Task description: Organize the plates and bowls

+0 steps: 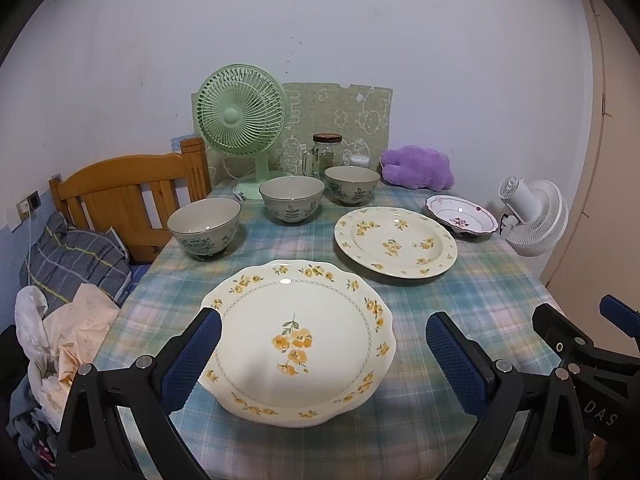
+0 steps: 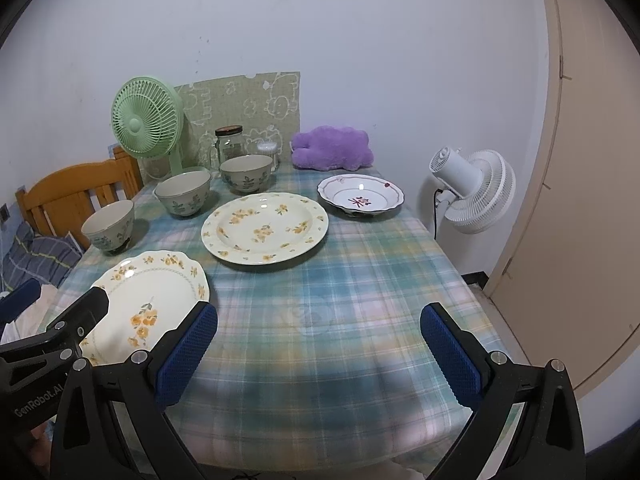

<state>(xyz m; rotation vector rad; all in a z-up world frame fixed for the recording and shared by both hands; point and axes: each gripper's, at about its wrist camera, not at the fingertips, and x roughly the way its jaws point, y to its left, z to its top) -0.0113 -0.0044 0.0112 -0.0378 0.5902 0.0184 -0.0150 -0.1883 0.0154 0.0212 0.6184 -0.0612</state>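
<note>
A scalloped cream plate with yellow flowers (image 1: 296,340) (image 2: 148,304) lies at the table's front left. My left gripper (image 1: 324,344) hangs open above it, its left pad over the plate's rim. Behind it sits a round yellow-flowered plate (image 1: 396,242) (image 2: 264,228), and a white dish with a red flower (image 1: 462,216) (image 2: 360,198) is farther right. Three grey-green bowls (image 1: 204,226) (image 1: 292,198) (image 1: 352,184) (image 2: 108,226) (image 2: 183,192) (image 2: 246,174) stand in a diagonal row on the left. My right gripper (image 2: 320,344) is open over bare tablecloth, holding nothing.
A plaid cloth covers the table (image 2: 340,280). At the back stand a green fan (image 1: 240,120), a glass jar (image 1: 326,154) and a purple plush (image 1: 418,166). A white fan (image 2: 476,188) hangs off the right edge. A wooden bed frame (image 1: 128,196) with bedding lies left.
</note>
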